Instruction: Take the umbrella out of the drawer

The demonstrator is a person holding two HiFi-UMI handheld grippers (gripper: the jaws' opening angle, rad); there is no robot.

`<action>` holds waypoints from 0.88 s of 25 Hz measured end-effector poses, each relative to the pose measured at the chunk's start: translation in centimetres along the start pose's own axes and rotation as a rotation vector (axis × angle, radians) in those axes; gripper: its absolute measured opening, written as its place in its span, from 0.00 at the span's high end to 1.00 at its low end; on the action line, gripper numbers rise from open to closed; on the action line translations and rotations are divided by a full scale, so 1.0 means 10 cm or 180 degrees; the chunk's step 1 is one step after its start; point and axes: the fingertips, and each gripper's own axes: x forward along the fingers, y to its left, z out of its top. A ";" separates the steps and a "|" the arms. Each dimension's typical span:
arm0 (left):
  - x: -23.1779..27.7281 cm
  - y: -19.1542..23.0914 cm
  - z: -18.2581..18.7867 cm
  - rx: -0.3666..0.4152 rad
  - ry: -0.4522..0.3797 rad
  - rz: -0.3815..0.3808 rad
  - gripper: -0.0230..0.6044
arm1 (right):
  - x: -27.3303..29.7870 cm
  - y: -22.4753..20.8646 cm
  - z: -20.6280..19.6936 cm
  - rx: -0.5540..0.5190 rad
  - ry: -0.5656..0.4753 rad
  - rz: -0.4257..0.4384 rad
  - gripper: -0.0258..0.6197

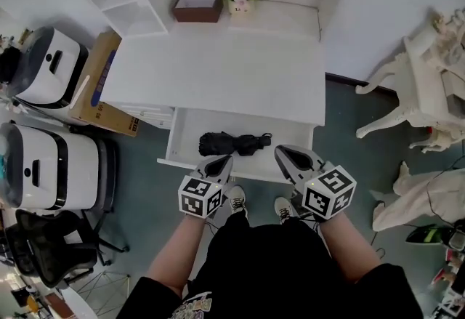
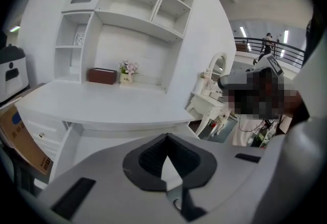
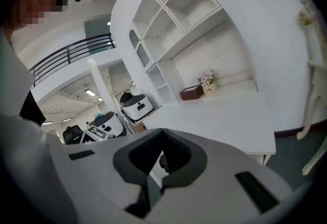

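As both jaws hover, the umbrella (image 1: pixel 234 142) lies just beyond them.

Folded black umbrella (image 1: pixel 234 143) in open drawer (image 1: pixel 186 133)

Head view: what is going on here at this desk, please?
A person stands at a white desk, a gripper in each hand. The drawer is open and a folded black umbrella lies in it. The left gripper and right gripper hover over the drawer's front edge, jaws together and empty; the umbrella is not yet gripped.
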 end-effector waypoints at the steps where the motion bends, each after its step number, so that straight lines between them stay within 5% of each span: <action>1: 0.04 0.03 -0.02 0.0014 0.0041 -0.0038 0.96 | 0.01 -0.01 0.00 0.0010 -0.0006 -0.0038 0.96; 8: 0.32 0.25 -0.16 0.0236 0.0360 -0.0243 0.96 | 0.08 -0.11 -0.05 0.0160 -0.0073 -0.0312 0.96; 22: 0.76 0.64 -0.58 0.1138 0.1074 -0.0624 0.95 | 0.22 -0.17 -0.17 0.0485 -0.0241 -0.0835 0.96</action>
